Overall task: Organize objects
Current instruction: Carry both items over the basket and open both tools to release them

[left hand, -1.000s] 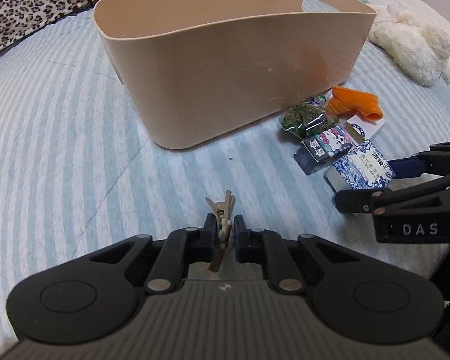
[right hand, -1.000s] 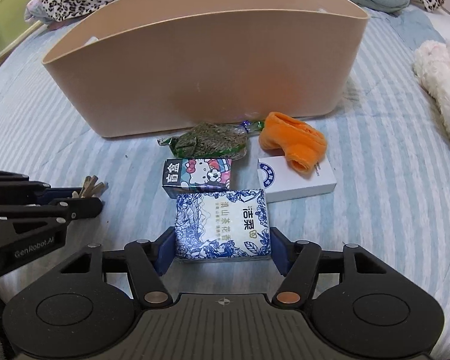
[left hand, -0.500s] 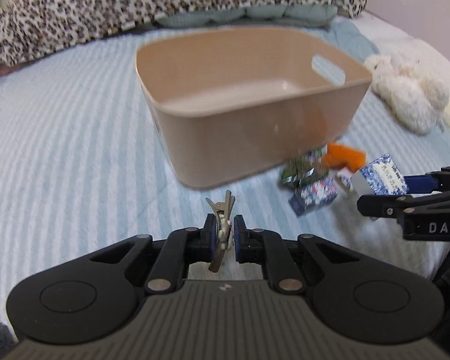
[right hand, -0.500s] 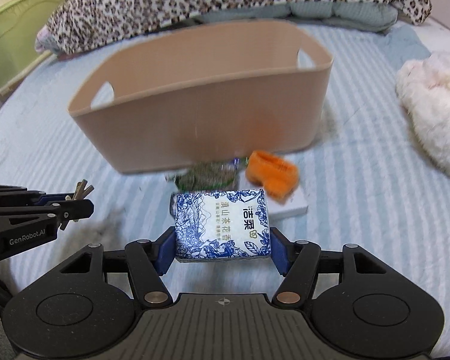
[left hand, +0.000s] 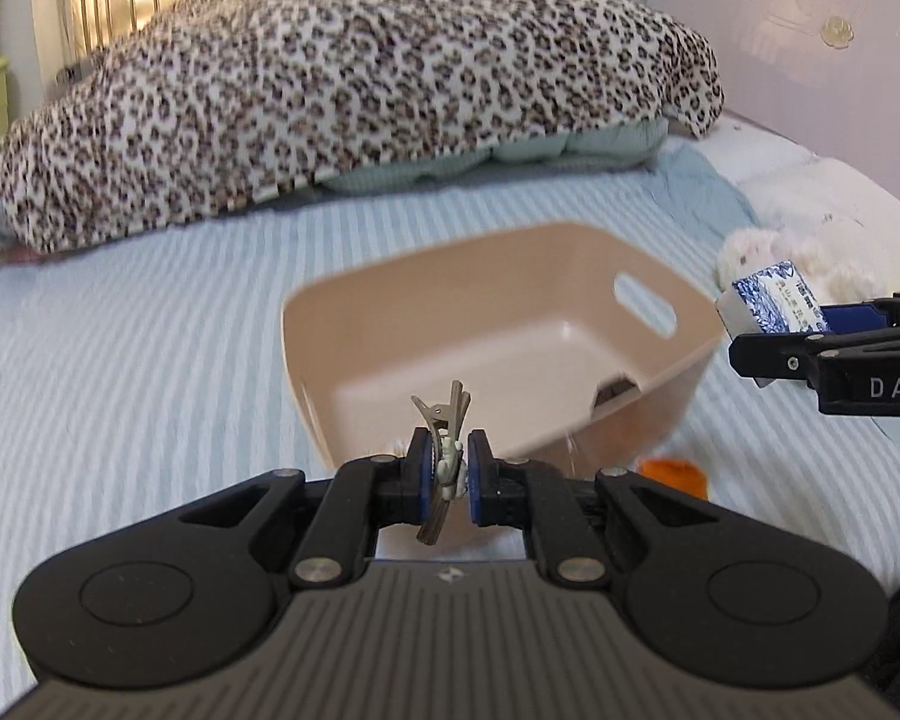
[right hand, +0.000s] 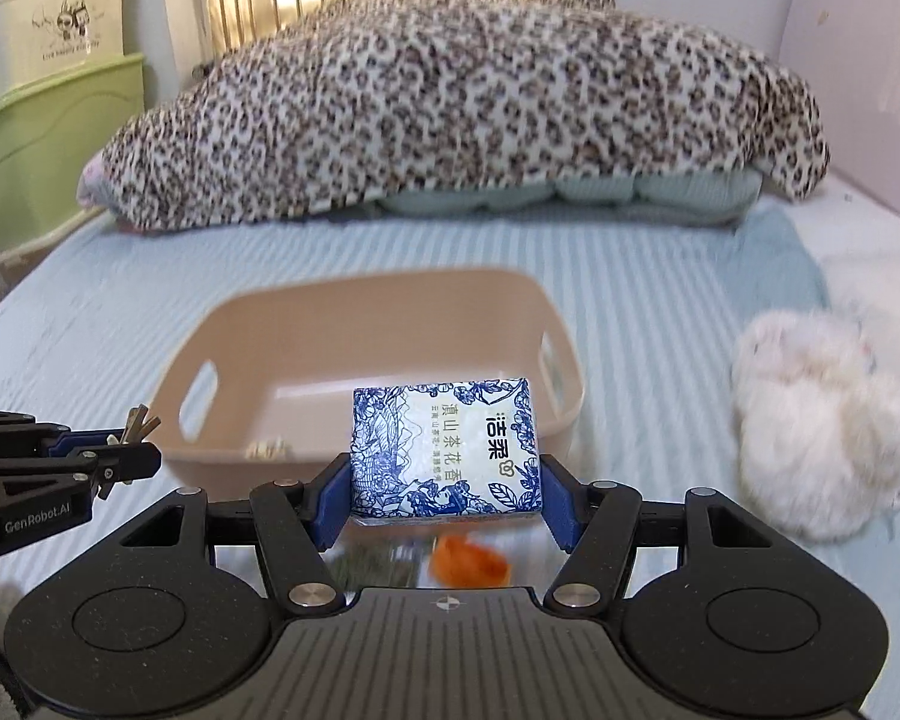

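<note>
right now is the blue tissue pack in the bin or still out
Out. The blue tissue pack is gripped in the right tongs, held in the air short of the beige bin.

Left tool (left hand: 449, 476) raised, its jaws nearly together, pinching something thin; right tool (right hand: 444, 501) raised alongside, its jaws spread wide, gripping something broad.

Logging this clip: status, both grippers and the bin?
Left gripper shut on grey metal hair clip. Right gripper shut on blue-and-white tissue pack. Both above beige plastic bin; nothing in the way.
</note>
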Available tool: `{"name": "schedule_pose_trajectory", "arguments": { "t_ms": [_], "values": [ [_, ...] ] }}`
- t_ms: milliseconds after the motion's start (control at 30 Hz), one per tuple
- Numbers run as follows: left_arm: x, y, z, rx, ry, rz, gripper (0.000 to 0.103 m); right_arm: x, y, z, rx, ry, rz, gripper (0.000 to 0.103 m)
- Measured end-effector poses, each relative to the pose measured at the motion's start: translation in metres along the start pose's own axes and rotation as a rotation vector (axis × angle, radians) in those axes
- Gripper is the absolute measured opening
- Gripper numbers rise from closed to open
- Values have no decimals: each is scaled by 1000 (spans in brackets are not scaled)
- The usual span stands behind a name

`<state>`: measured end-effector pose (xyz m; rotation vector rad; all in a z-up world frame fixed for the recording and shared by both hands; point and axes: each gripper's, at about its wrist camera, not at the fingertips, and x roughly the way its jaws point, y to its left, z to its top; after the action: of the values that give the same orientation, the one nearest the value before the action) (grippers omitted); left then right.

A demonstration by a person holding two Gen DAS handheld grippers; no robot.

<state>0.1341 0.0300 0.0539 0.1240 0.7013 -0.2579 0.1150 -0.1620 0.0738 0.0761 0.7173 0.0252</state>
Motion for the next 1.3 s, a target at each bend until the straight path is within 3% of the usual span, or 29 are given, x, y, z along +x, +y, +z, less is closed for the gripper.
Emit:
{"name": "schedule_pose_trajectory", "arguments": {
  "t_ms": [233,367,567,800,1000,1067,1100,1133,1200,1300],
  "values": [
    [31,-3,33,-17,-23,46,13,15,0,34,-31,-58,-9,60],
    [63,-7,44,-28,8,73,13,39,3,48,-68,-50,-24,60],
    [105,-12,44,4,70,127,13,77,2,57,-78,-12,-35,60],
    [145,-4,29,-29,198,117,13,116,4,53,-80,80,-36,60],
    [145,-2,25,-27,195,117,14,136,6,41,-94,154,-34,61],
    [141,-1,29,-38,197,122,16,134,5,39,-95,155,-35,66],
    [137,0,30,-45,200,118,25,131,5,40,-96,148,-40,69],
    [133,0,32,-51,199,114,42,126,4,41,-96,135,-39,71],
    [123,0,34,-59,179,127,58,116,2,44,-93,118,-36,78],
    [106,0,35,-67,153,142,70,96,-3,49,-74,83,-30,82]
  ]
}}
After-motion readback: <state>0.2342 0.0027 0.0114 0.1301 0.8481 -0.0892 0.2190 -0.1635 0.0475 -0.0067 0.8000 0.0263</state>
